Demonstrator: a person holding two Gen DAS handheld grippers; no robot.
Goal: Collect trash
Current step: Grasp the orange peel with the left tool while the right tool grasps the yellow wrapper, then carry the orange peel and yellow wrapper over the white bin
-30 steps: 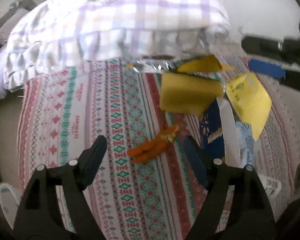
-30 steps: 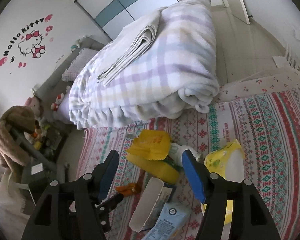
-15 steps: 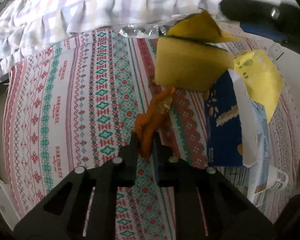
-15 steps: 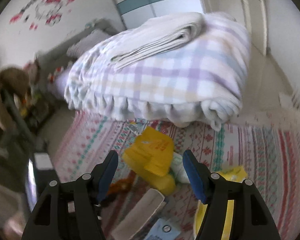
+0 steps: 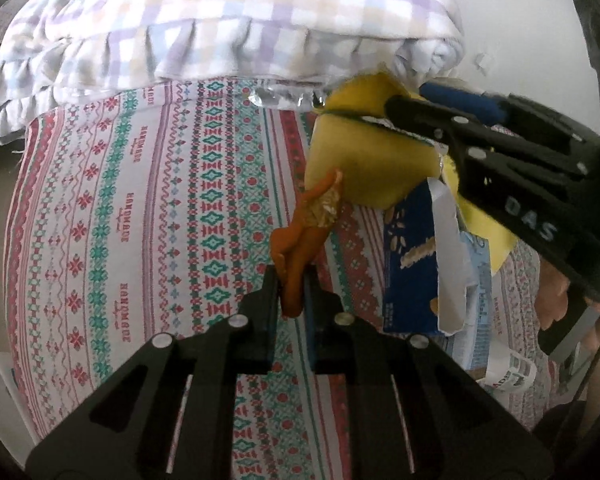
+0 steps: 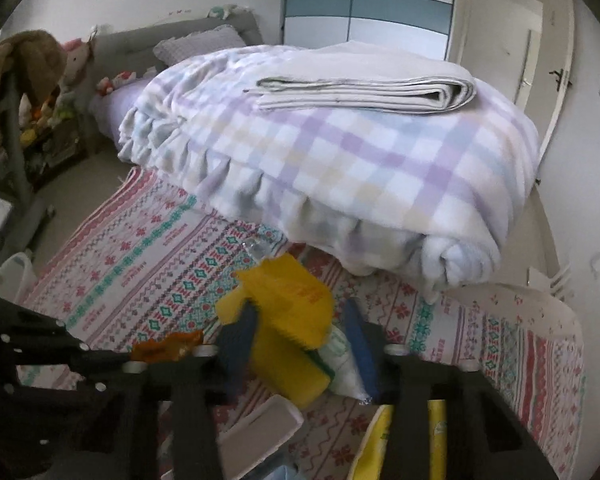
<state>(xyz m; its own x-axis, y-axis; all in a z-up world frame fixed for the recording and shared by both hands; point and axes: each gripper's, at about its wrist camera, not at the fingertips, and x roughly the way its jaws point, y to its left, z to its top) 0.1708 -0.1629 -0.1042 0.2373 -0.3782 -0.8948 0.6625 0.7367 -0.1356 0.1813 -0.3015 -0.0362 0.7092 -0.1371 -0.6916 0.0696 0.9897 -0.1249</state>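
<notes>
My left gripper [image 5: 291, 294] is shut on an orange wrapper [image 5: 306, 232] and holds it over the patterned bedspread [image 5: 140, 220]; the wrapper also shows in the right wrist view [image 6: 166, 346]. My right gripper [image 6: 300, 344] is open, its blue-padded fingers [image 6: 238, 340] on either side of a yellow bag [image 6: 288, 312]. In the left wrist view the right gripper [image 5: 440, 112] reaches over that yellow bag [image 5: 364, 160]. A blue box [image 5: 410, 264], a white tube [image 5: 508, 368] and another yellow packet [image 6: 438, 436] lie beside it.
A folded plaid blanket [image 6: 360, 160] with a striped sheet [image 6: 364, 90] on top fills the far half of the bed. A silver foil wrapper [image 5: 280, 98] lies at its edge. A white bin rim [image 6: 10, 276] stands on the floor at the left.
My left gripper closed on the orange wrapper and lifted it. My right gripper moved down and forward so that its open fingers now flank the yellow bag.
</notes>
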